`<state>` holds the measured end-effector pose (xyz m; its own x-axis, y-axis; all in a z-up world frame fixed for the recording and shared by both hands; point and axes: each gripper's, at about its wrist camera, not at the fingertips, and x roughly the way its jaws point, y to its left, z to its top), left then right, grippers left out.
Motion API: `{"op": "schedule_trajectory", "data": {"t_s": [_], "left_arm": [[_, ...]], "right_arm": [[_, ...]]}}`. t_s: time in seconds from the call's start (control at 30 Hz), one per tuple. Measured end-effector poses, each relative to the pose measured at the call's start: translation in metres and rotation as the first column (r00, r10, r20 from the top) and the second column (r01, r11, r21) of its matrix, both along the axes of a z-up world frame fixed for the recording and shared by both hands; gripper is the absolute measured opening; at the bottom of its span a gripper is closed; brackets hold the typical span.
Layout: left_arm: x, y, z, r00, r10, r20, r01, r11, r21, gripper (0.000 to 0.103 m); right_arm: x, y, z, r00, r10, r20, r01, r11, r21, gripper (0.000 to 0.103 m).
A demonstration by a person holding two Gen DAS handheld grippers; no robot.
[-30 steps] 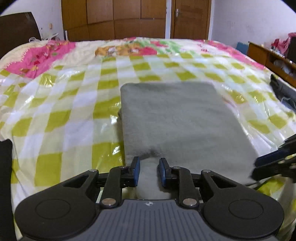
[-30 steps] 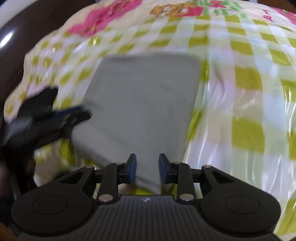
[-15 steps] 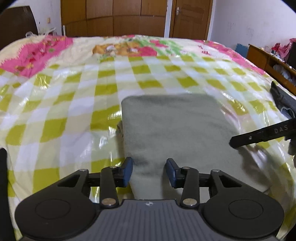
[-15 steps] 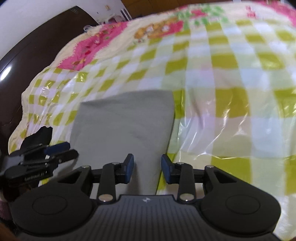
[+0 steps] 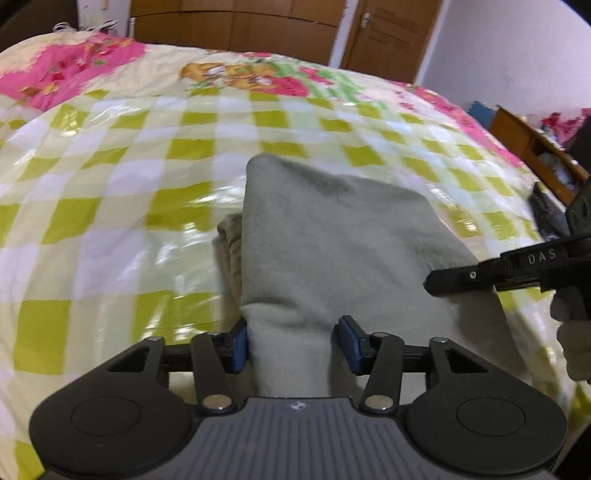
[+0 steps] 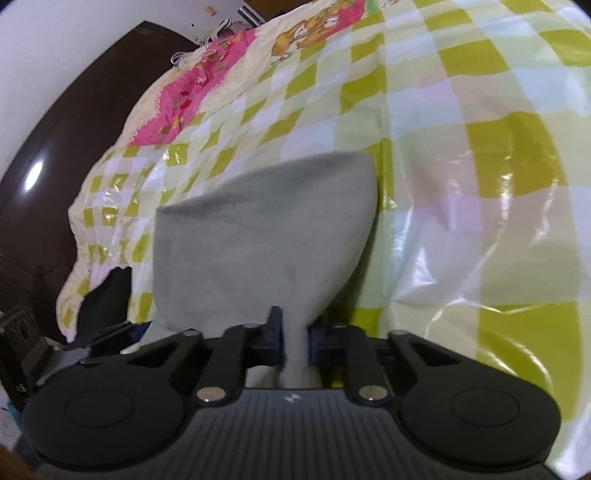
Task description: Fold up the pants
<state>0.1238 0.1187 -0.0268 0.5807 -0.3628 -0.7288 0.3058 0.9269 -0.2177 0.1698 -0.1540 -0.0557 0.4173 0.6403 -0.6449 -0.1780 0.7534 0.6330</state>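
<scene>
Bedspread: a glossy yellow-green and white checked plastic-covered bedspread point(image 5: 110, 206) fills both views; a pink flowered band runs along its far edge at 10 to 11 o'clock in the left wrist view.
Pants: the folded grey-green soft fleece pants point(image 5: 332, 251) lie on the bedspread, from the centre of the left wrist view down to 6 o'clock. Layered folded edges show along their side at 9 o'clock of the bundle.
Left gripper: the left gripper point(image 5: 297, 345), black with blue pads, sits at 6 o'clock of its own view. Its jaws are parted and widening. The near end of the pants lies between them; the blue pad toward 9 o'clock touches the cloth edge, and the pad toward 3 o'clock looks just clear of it.
Right gripper: the right gripper point(image 6: 293, 341) sits at 6 o'clock of its own view, its jaws narrowing and clenched on a pinched ridge of the pants point(image 6: 266, 236), which fan out toward 12 o'clock. In the left wrist view its black finger reaches in from 3 o'clock onto the pants' side.
Wardrobe: brown wooden wardrobe doors point(image 5: 236, 29) stand behind the bed at 12 o'clock in the left wrist view.
Shelf: a low wooden shelf point(image 5: 532, 144) stands at 2 o'clock, beside the bed.
</scene>
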Motion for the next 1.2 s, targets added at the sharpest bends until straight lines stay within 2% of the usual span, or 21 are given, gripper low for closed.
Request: {"op": "schedule_trajectory", "data": {"t_s": [0.13,0.23,0.3,0.33,0.43,0.63,0.73,0.83,0.9,1.07,1.2], "left_arm": [[0.0,-0.036,0.008,0.995,-0.095,0.021,0.096,0.995,-0.042,0.056],[0.005,-0.072,0.004,0.988,-0.15,0.038,0.15,0.989,0.008,0.056],[0.009,-0.088,0.0,0.984,-0.175,0.031,0.174,0.984,0.038,0.057],[0.008,-0.092,0.0,0.984,-0.176,0.027,0.175,0.983,0.052,0.057],[-0.002,-0.093,0.011,0.983,-0.176,0.057,0.17,0.981,0.094,0.057],[-0.001,-0.084,0.041,0.977,-0.114,0.179,0.094,0.989,0.116,0.057],[0.008,-0.092,0.043,0.972,-0.087,0.217,0.058,0.989,0.136,0.057],[0.007,-0.097,0.033,0.975,-0.084,0.207,0.05,0.986,0.16,0.057],[0.004,-0.098,0.023,0.979,-0.085,0.185,0.051,0.983,0.178,0.057],[0.0,-0.096,0.002,0.992,-0.069,0.109,0.05,0.984,0.171,0.057],[-0.003,-0.096,0.005,0.992,-0.061,0.107,0.044,0.987,0.157,0.057]], "right_arm": [[-0.008,-0.032,0.021,0.999,-0.03,0.036,0.031,0.999,-0.026,0.01],[-0.008,-0.057,0.033,0.996,-0.06,0.06,0.065,0.995,-0.082,0.011],[-0.007,-0.073,0.034,0.991,-0.107,0.083,0.12,0.98,-0.162,0.013],[-0.006,-0.079,0.034,0.988,-0.121,0.095,0.138,0.971,-0.195,0.02],[-0.01,-0.09,0.037,0.982,-0.153,0.112,0.178,0.948,-0.265,0.023],[-0.029,-0.084,0.066,0.941,-0.142,0.308,0.24,0.92,-0.309,0.023],[-0.009,-0.056,0.073,0.948,-0.063,0.313,0.151,0.952,-0.266,0.023],[0.019,-0.015,0.069,0.95,0.047,0.308,0.042,0.96,-0.276,0.023],[0.038,0.012,0.06,0.955,0.114,0.272,-0.042,0.966,-0.257,0.023],[0.056,0.06,0.034,0.952,0.23,0.203,-0.165,0.942,-0.291,0.022],[0.053,0.074,0.023,0.949,0.241,0.202,-0.166,0.93,-0.329,0.022]]}}
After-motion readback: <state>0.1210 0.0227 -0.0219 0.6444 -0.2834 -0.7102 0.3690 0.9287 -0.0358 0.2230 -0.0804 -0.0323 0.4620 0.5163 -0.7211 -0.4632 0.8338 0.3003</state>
